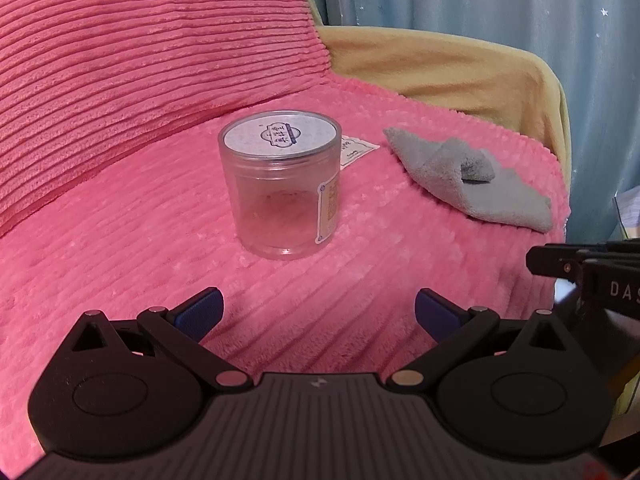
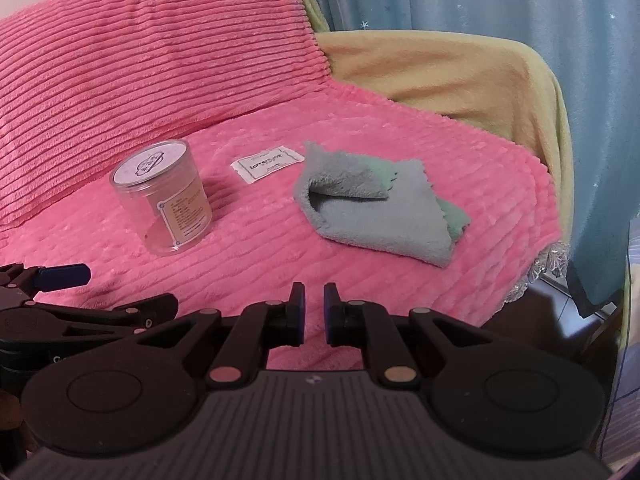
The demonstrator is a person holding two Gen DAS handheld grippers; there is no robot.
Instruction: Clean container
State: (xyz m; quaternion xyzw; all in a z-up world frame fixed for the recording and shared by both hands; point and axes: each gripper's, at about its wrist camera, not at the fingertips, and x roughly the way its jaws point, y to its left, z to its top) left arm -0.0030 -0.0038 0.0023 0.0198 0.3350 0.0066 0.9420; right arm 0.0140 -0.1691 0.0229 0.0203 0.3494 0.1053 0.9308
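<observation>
A clear plastic jar [image 1: 281, 188] with a white labelled lid stands upright on a pink ribbed blanket [image 1: 120, 260]; in the right wrist view the jar [image 2: 162, 196] is at the left. A folded grey cloth [image 1: 468, 178] with a green underside lies to the jar's right, seen closer as the cloth [image 2: 376, 208]. My left gripper [image 1: 319, 316] is open, a short way in front of the jar, nothing between its blue pads. My right gripper [image 2: 314, 314] has its jaws nearly together with a narrow gap, holding nothing, in front of the cloth.
A large pink ribbed cushion [image 1: 140, 52] rises behind the jar. A white sewn label [image 2: 266, 166] lies on the blanket between jar and cloth. A yellow cover [image 2: 460, 80] drapes the seat's far right side, with blue curtains [image 2: 500, 0] beyond. The blanket's right edge drops off.
</observation>
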